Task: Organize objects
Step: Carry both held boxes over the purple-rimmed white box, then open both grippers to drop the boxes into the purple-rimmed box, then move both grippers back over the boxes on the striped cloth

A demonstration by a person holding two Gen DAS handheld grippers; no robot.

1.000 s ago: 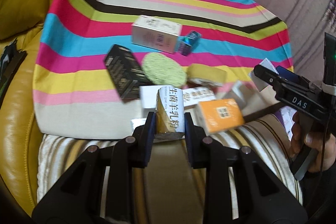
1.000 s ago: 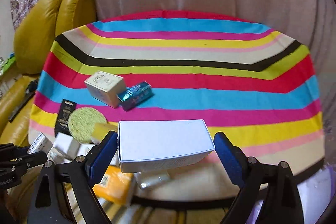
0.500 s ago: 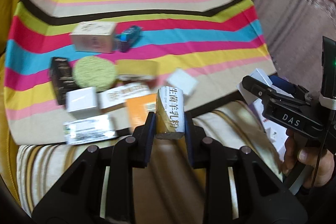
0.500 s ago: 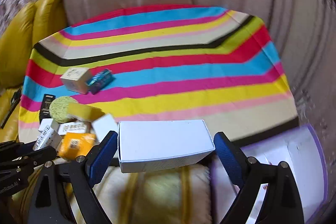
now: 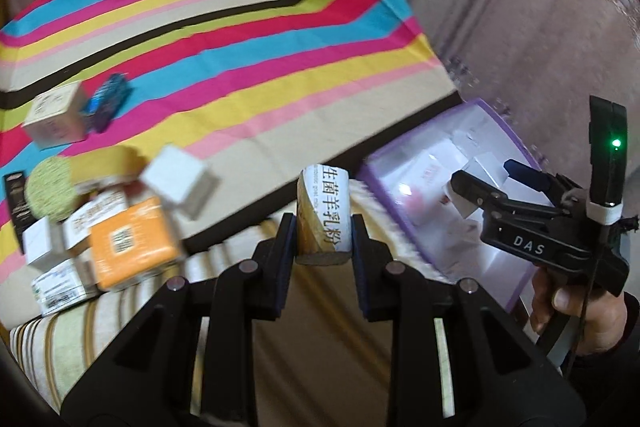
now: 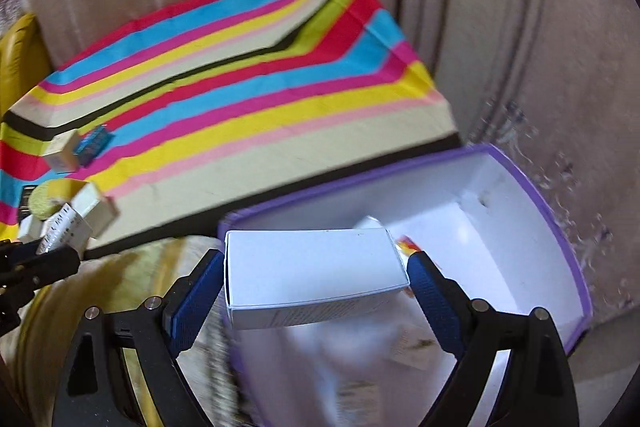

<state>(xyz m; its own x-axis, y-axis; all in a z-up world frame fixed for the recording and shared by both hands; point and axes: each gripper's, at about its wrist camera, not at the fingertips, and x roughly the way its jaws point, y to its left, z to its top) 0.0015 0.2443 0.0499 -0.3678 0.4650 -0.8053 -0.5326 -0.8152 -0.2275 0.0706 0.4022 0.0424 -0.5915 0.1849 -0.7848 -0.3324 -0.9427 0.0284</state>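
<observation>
White rectangular cardboard box [image 6: 314,269] clamped in my right gripper [image 6: 316,287], over purple-rimmed bin [image 6: 560,211]; lower before release. Left gripper [image 5: 323,227] pinches printed carton [image 5: 325,213] beside bin.

1. Right gripper [image 6: 316,281] clamped on a white carton [image 6: 312,271], held over the near-left corner of a purple-rimmed box [image 6: 552,211].
2. Far left: striped cloth [image 6: 240,87] carrying small cartons [image 6: 76,215].

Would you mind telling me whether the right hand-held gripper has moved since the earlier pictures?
Yes. The right hand-held gripper carried its white box rightward, off the striped cloth, over the purple bin.
</observation>
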